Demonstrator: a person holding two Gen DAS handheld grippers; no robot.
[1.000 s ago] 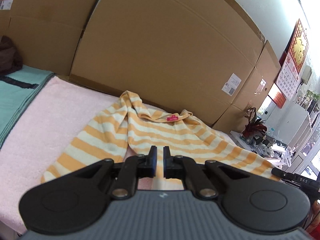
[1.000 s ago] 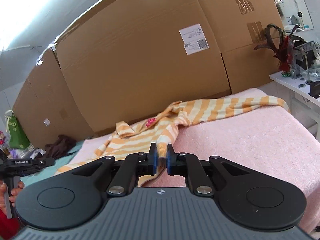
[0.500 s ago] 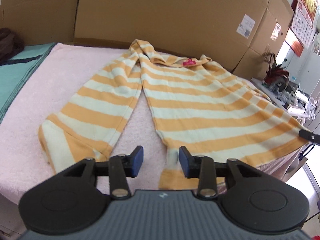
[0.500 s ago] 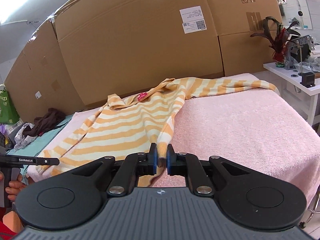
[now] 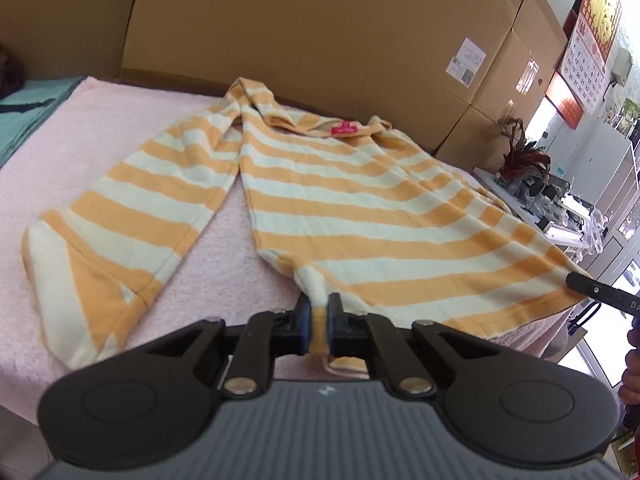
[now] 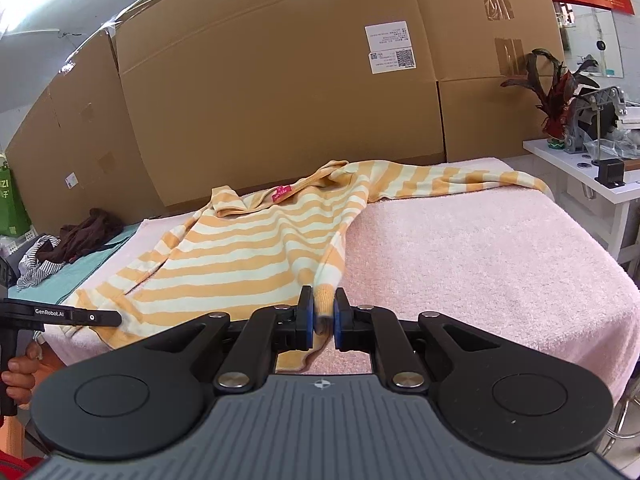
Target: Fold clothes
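An orange-and-cream striped long-sleeved shirt [image 5: 352,216] lies spread on a pink towel-covered table [image 5: 60,160], collar with a pink label [image 5: 343,129] at the far side. My left gripper [image 5: 318,320] is shut on the shirt's hem at its near left corner. In the right wrist view the shirt [image 6: 240,256] lies flat with one sleeve [image 6: 460,180] stretched to the far right. My right gripper [image 6: 322,316] is shut on the hem at the near right corner. Each gripper's tip shows in the other's view.
Large cardboard boxes [image 6: 280,92] stand behind the table. Dark and striped clothes [image 6: 68,240] lie on a teal cloth at the left. A white side table [image 6: 580,160] with a plant and equipment stands at the right. The table's near edge is just below the grippers.
My left gripper opened over the hem half a second ago and has now shut on it. The right gripper stayed shut on the hem. The shirt has been pulled out flat.
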